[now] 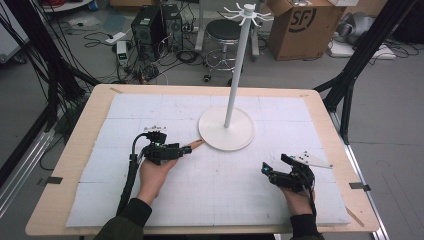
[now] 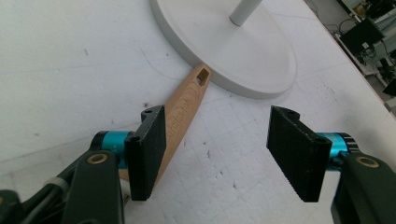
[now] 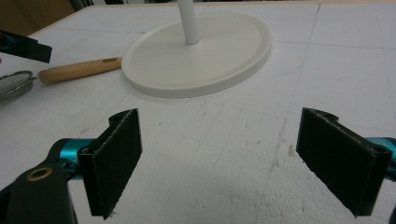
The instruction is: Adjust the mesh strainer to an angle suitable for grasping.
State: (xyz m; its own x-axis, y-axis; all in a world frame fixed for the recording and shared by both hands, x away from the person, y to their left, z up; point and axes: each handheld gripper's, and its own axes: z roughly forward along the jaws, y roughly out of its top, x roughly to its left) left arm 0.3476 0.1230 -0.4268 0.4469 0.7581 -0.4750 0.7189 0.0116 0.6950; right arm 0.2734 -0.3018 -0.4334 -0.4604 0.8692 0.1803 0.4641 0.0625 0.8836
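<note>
Two grippers rest low over the white foam tabletop (image 1: 215,190). The left gripper (image 2: 219,154) has its jaws spread wide, pinching nothing; the strainer's wooden handle (image 2: 184,109) lies flat on the foam just beside its left jaw, running toward the upper middle of the left gripper view, its slotted end touching the rim of the white stand base (image 2: 252,56). In the high view the right gripper (image 1: 274,172) sits at lower right, jaws likewise spread and empty, well apart from the handle.
</note>
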